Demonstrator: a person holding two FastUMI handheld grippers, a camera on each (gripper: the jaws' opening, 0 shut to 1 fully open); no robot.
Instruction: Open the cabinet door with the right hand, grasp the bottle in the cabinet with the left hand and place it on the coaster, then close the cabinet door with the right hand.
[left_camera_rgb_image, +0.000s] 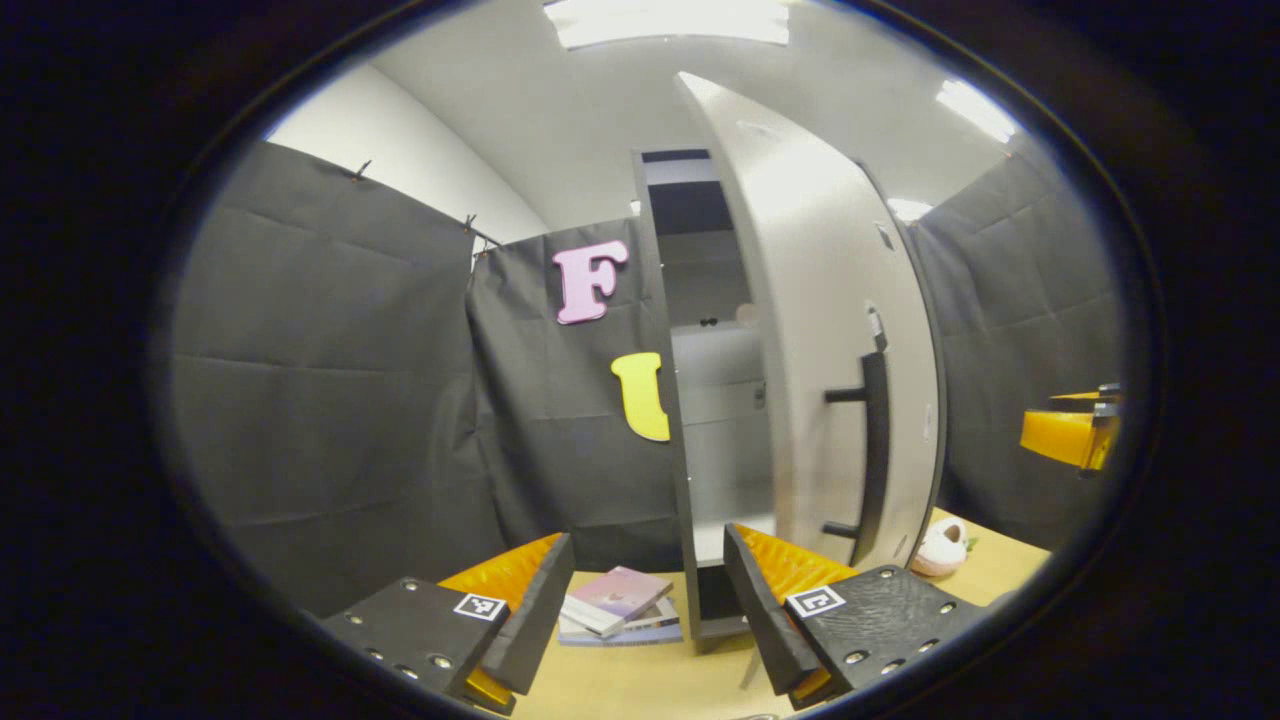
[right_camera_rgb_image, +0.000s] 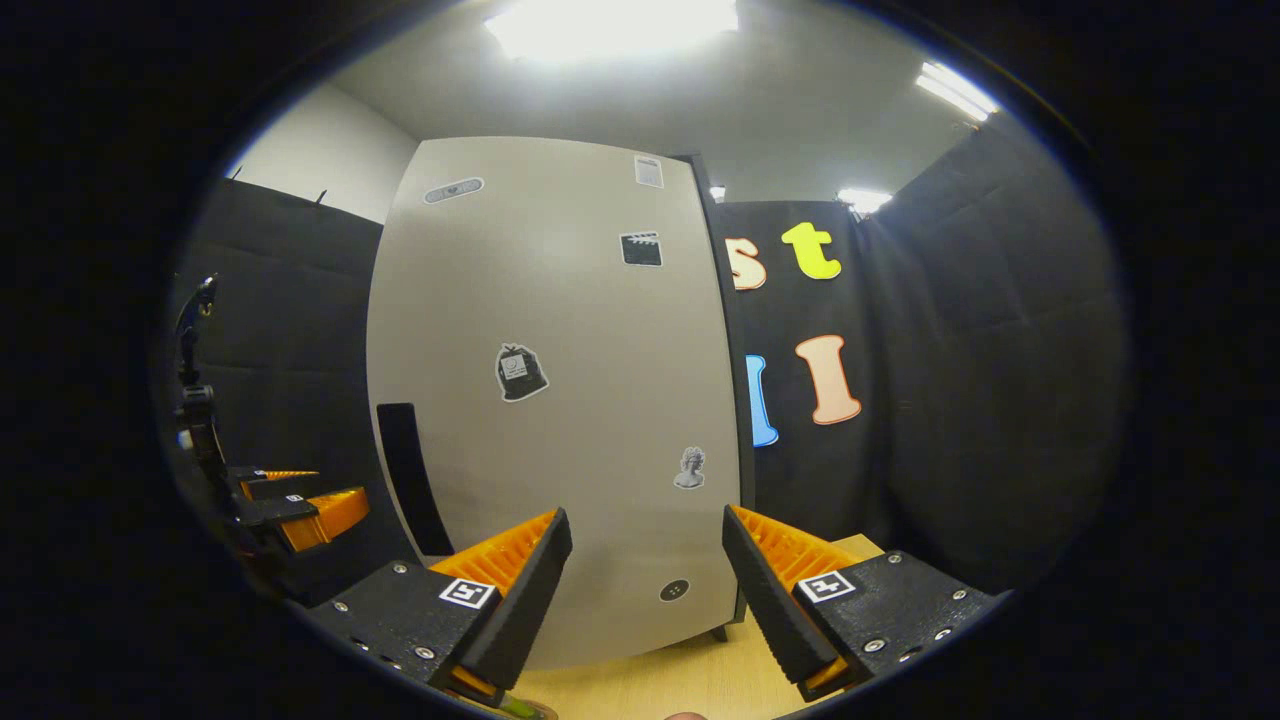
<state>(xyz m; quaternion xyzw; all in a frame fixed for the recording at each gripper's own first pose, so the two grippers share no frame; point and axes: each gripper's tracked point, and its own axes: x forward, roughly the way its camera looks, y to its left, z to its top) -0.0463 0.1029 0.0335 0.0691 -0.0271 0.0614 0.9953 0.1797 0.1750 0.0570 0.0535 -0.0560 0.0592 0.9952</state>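
Both grippers, left (left_camera_rgb_image: 640, 610) & right (right_camera_rgb_image: 645, 590), jaws released, nothing held; cabinet door (left_camera_rgb_image: 810, 330) ajar center frame, giving access to inside.

The left gripper (left_camera_rgb_image: 648, 600) has two wedge-shaped fingers with ribbed inner faces, each mounted on a flat black plate. Each plate carries a small square black-and-white marker and several round silver screws. The right gripper (right_camera_rgb_image: 648, 590) is built the same way: ribbed wedge fingers, black plates, one square marker apiece, and silver screw heads along the edges.
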